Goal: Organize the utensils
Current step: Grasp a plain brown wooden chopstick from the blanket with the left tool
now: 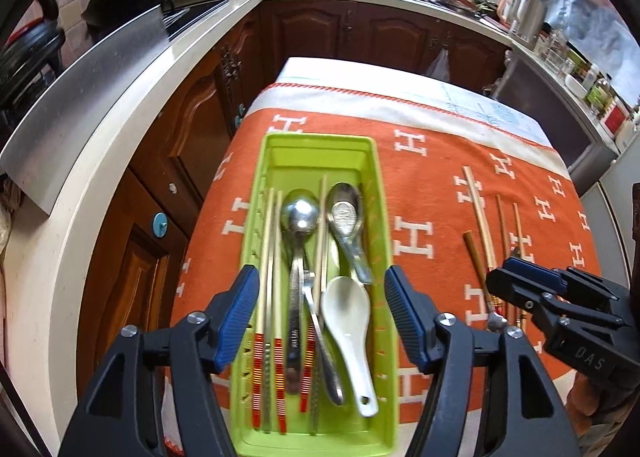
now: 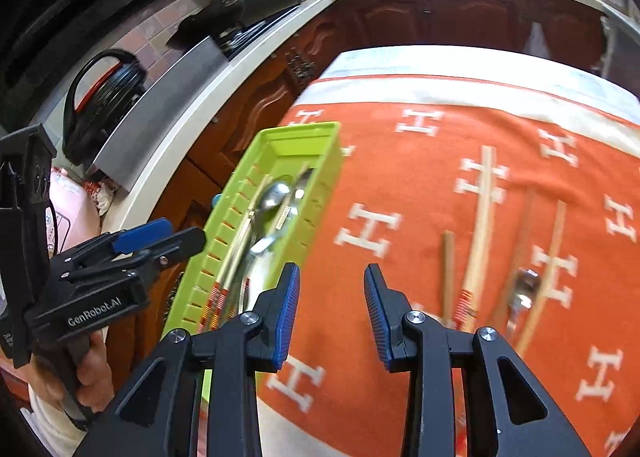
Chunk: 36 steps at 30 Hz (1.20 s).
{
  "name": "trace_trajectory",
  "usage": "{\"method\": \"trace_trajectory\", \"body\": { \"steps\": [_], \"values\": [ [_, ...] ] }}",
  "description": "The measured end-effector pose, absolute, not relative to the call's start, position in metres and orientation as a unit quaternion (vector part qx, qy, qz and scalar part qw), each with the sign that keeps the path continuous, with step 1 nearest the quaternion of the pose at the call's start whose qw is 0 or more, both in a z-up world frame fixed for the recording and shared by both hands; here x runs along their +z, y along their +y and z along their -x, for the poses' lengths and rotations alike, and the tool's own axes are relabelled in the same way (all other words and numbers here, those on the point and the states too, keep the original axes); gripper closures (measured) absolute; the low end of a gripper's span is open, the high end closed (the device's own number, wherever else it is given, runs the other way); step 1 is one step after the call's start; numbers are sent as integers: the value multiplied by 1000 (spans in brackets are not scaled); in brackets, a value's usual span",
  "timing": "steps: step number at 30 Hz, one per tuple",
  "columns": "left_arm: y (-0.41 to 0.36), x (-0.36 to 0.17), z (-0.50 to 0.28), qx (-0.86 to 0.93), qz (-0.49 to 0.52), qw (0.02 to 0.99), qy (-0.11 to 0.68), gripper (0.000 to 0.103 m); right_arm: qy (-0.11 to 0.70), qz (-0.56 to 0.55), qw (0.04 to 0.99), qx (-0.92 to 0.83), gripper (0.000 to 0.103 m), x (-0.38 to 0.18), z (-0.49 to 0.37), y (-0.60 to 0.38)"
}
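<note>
Covering the table, an orange cloth with white H letters (image 1: 440,177) carries a lime-green slotted plastic utensil tray (image 1: 372,185) at its left edge, already loaded with red-banded chopsticks (image 1: 276,257), two steel spoons (image 1: 300,213) and a white ceramic soup spoon (image 1: 348,309). Well apart to the right, loose wooden chopsticks (image 2: 482,217) and a small metal spoon (image 2: 524,289) lie on the cloth, still unsorted. Left gripper (image 1: 320,317) hangs above the tray, jaws released, nothing between them. Right gripper (image 2: 332,317) is over bare cloth, jaws apart, empty. Step looks like between-items: drop done, next pickup pending. Next move likely needs the right gripper over one loose chopstick, closing across it.
</note>
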<state>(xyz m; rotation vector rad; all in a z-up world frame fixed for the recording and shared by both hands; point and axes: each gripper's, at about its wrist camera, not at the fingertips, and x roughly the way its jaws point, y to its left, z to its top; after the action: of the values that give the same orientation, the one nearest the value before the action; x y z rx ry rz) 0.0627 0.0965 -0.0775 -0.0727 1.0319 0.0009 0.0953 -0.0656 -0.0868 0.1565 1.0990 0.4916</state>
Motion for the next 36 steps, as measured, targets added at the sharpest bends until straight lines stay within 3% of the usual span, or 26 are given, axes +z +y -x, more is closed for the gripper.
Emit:
{"method": "trace_trajectory", "body": {
  "steps": [13, 24, 31, 36],
  "values": [
    [21, -90, -66, -74, 8, 854, 516, 36, 498, -86, 851, 140, 69, -65, -60, -167],
    [-35, -131, -100, -104, 7, 835, 540, 36, 516, -100, 845, 101, 69, -89, -51, -212],
    [-56, -167, -116, -98, 7, 817, 568, 61, 523, -104, 839, 113, 69, -104, -56, -213],
    [-64, -174, -119, -84, 3, 825, 559, 63, 529, -107, 833, 123, 69, -114, -57, -212]
  ]
}}
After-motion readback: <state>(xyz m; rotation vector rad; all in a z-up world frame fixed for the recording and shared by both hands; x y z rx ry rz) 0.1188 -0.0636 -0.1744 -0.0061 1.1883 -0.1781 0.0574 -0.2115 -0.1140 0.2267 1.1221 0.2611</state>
